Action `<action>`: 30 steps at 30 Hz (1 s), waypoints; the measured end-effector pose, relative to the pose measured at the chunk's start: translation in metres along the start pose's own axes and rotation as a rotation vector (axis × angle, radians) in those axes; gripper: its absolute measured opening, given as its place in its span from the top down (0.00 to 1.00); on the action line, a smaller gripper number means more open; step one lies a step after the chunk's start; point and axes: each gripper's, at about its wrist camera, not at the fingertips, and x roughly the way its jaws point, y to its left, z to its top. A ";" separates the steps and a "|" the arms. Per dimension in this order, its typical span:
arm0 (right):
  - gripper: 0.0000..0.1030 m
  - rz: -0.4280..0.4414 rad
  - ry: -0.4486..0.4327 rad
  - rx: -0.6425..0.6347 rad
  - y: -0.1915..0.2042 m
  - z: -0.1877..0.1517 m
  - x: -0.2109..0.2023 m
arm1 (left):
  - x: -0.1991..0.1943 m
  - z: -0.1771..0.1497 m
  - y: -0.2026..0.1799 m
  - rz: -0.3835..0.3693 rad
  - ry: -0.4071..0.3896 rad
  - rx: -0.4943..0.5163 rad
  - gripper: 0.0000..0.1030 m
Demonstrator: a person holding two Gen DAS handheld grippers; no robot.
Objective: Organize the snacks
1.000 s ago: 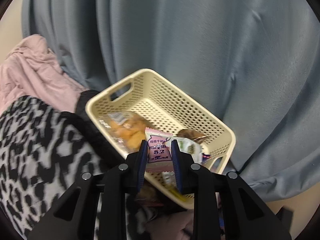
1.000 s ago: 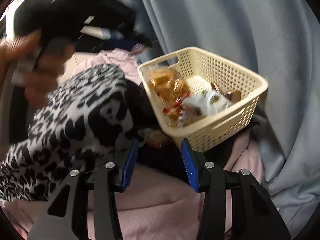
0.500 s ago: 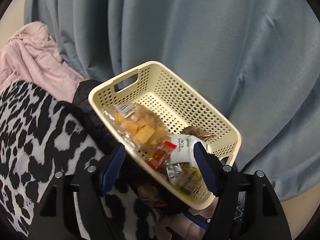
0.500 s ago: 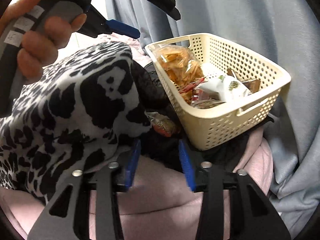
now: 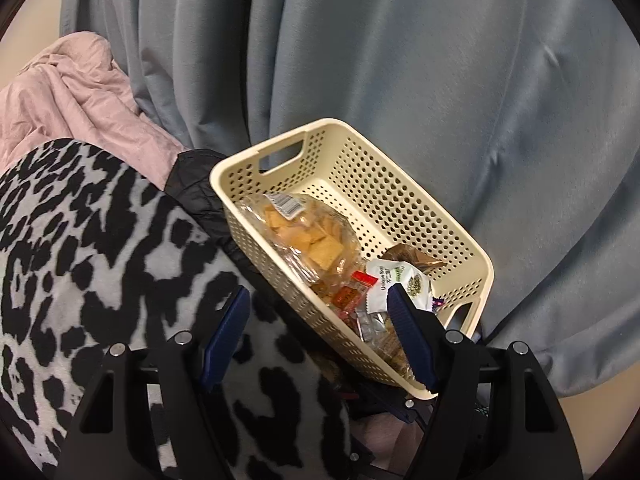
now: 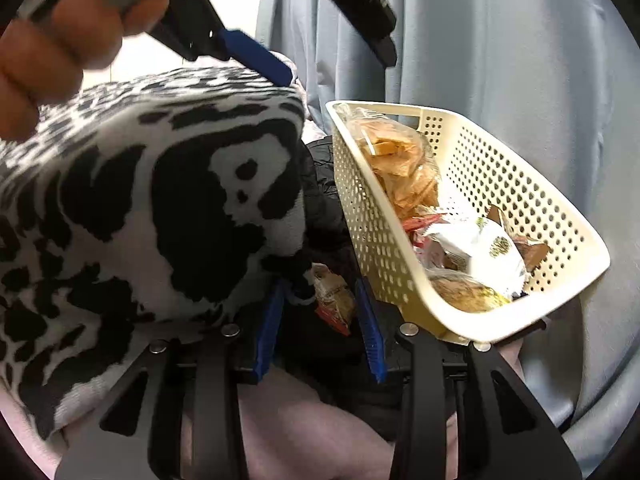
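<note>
Left claw has let go its milk packet and spread wide; right claw has been narrowing

Left gripper (image 5: 316, 332) stands wide and empty, straddling the cream basket's (image 5: 476, 256) near rim. Right gripper (image 6: 320, 312) stands narrow astride a snack packet (image 6: 334, 298), contact unclear, wedged between the spotted blanket (image 6: 140, 220) and the basket wall; crackers bag (image 5: 308, 236) and white packet (image 5: 396, 284) lie inside

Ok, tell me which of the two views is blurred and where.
Left wrist view: sharp on the basket and cracker bag, bowed at the edges by the fisheye. Right wrist view: softer, the hand at top left smeared, the white packet in the basket slightly blurred.
</note>
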 end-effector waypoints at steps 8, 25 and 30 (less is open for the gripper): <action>0.63 -0.090 0.009 -0.074 0.013 -0.004 0.014 | -0.007 -0.004 0.007 -0.015 -0.002 -0.014 0.31; 0.81 -0.103 0.005 -0.115 0.012 -0.004 0.037 | -0.030 -0.017 0.018 -0.008 -0.014 -0.040 0.31; 0.81 -0.102 -0.024 -0.095 0.002 -0.016 0.002 | -0.033 -0.014 0.016 -0.003 -0.020 -0.040 0.31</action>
